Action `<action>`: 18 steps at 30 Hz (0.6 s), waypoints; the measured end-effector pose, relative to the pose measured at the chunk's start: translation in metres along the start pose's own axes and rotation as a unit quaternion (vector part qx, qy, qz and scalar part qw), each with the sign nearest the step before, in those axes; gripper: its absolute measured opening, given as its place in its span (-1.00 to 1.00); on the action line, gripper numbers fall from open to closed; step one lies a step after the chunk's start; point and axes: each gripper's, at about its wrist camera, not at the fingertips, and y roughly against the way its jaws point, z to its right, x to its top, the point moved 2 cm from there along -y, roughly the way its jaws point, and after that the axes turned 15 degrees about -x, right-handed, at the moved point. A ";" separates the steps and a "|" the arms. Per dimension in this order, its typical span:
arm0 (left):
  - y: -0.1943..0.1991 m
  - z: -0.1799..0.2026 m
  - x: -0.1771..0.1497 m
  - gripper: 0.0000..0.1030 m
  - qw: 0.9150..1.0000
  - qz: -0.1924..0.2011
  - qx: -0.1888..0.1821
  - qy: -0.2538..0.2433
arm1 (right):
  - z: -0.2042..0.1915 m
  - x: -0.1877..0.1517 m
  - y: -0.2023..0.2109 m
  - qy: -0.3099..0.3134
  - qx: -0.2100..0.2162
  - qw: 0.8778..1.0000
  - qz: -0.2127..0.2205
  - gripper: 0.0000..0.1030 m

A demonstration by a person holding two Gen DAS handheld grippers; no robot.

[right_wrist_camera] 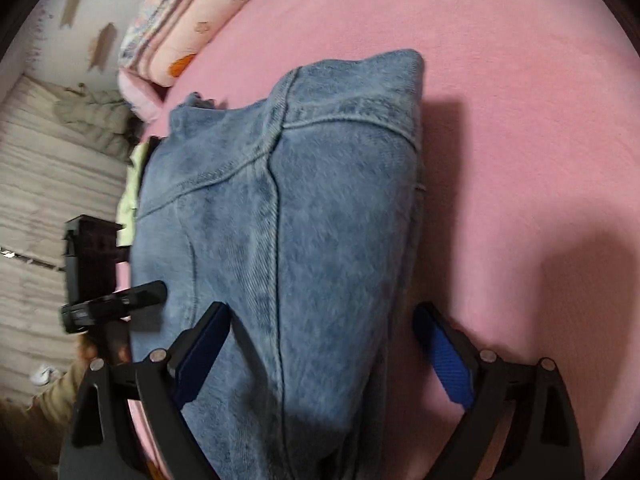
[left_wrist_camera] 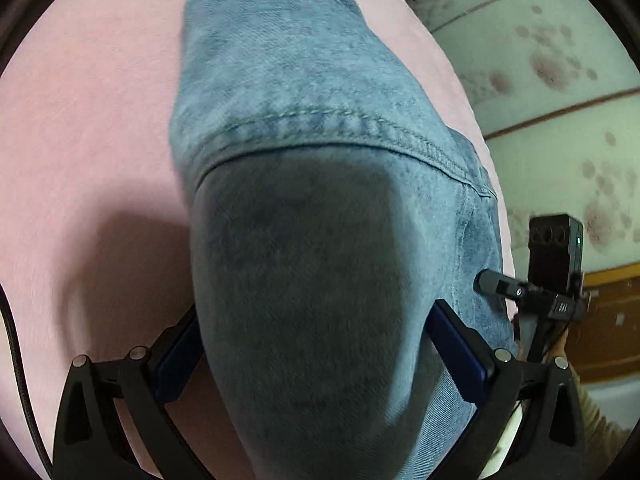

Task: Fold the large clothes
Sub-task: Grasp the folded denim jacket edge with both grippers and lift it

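- Nearest the left wrist camera, the left gripper [left_wrist_camera: 316, 344] has its jaws spread wide with a thick bunch of the denim jeans [left_wrist_camera: 320, 128] filling the gap. Both blue pads [left_wrist_camera: 460, 352] lie against the cloth, but whether they pinch it I cannot tell.
- The right gripper [right_wrist_camera: 320, 348] likewise straddles the denim. Its left pad touches the fabric, while its right pad [right_wrist_camera: 444, 364] stands clear with pink sheet showing behind, so these jaws are open.
- The jeans lie on the pink bed [right_wrist_camera: 520, 120], bunched towards the grippers, with a stitched seam [right_wrist_camera: 276, 216] running away from the camera.
- To do this fold well, I judge both grippers should close on all layers at matching height, then carry the cloth over evenly so the seams align.
- Farther off, folded bedding [right_wrist_camera: 180, 40] lies at the bed's edge.
- No containers are in view.
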 end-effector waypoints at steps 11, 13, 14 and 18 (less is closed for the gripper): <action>0.003 0.024 -0.008 0.32 0.997 0.018 0.065 -0.039 | -0.038 0.008 0.008 0.028 -0.004 0.999 0.019 -0.52; 0.009 0.039 -0.014 0.14 0.995 0.033 0.085 -0.045 | -0.050 0.005 0.020 0.034 -0.027 0.999 0.032 -0.56; 0.013 0.045 -0.014 0.05 0.994 0.036 0.089 -0.046 | -0.059 0.003 0.027 0.040 -0.042 0.998 0.038 -0.57; 0.034 0.071 -0.026 0.00 0.993 0.038 0.102 -0.040 | -0.087 -0.005 0.055 0.057 -0.078 0.994 0.046 -0.58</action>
